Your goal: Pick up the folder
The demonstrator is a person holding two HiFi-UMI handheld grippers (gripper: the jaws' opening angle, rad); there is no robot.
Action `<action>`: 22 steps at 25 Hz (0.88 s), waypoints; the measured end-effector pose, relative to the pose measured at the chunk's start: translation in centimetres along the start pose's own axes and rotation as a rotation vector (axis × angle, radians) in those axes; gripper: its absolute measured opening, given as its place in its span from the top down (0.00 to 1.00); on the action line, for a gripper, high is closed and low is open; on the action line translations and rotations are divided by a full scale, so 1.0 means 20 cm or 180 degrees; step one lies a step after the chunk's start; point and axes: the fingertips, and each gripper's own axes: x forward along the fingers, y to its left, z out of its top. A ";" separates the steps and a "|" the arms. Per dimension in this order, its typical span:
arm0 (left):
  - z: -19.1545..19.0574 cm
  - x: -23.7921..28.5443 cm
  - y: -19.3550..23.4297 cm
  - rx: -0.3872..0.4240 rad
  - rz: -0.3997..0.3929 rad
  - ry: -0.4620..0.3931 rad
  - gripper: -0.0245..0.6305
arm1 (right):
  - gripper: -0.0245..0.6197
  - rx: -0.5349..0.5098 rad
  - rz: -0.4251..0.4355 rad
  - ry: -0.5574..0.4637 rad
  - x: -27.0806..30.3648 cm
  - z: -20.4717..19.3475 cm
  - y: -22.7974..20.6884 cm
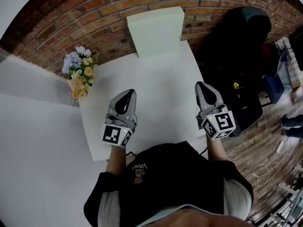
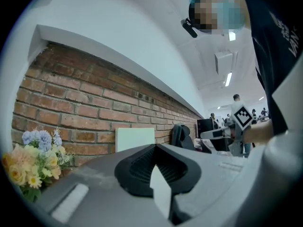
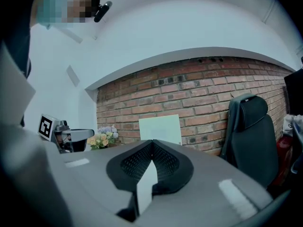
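Above the white rectangular desk [image 1: 161, 91], left tongs [image 1: 128, 93] and right tongs [image 1: 202, 85] point level, clenched empty. Pale-green flat folder [image 1: 156, 31] leans against red brick wall [image 1: 94, 18].

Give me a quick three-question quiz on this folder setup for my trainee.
1. True or false: the folder lies flat on the table.
2. What is at the table's left side? A) flowers B) a lamp C) a mug
3. What do the left gripper and the right gripper hold?
Key: 1 false, it stands upright against the brick wall. 2 A. 3 nothing; both are shut and empty.
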 end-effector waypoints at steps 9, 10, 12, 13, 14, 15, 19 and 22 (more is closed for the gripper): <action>-0.05 0.14 0.06 -0.0014 0.0113 0.0051 0.96 | 0.96 -0.0039 0.0100 0.0120 0.15 -0.06 -0.10; -0.05 0.15 0.07 -0.0016 0.0120 0.0057 0.96 | 0.96 -0.0029 0.0113 0.0138 0.17 -0.07 -0.11; -0.07 0.19 0.08 -0.0016 0.0132 0.0070 0.96 | 0.96 0.0004 0.0141 0.0170 0.21 -0.09 -0.13; -0.08 0.20 0.08 -0.0013 0.0134 0.0081 0.96 | 0.96 0.0021 0.0154 0.0185 0.23 -0.10 -0.14; -0.08 0.22 0.08 -0.0012 0.0136 0.0094 0.96 | 0.96 0.0034 0.0167 0.0198 0.24 -0.11 -0.15; -0.09 0.23 0.09 -0.0012 0.0141 0.0109 0.96 | 0.96 0.0043 0.0179 0.0211 0.26 -0.12 -0.16; -0.13 0.30 0.12 -0.0027 0.0159 0.0150 0.96 | 0.96 0.0052 0.0207 0.0262 0.34 -0.14 -0.22; -0.15 0.36 0.15 -0.0020 0.0169 0.0170 0.96 | 0.96 0.0047 0.0213 0.0280 0.40 -0.16 -0.27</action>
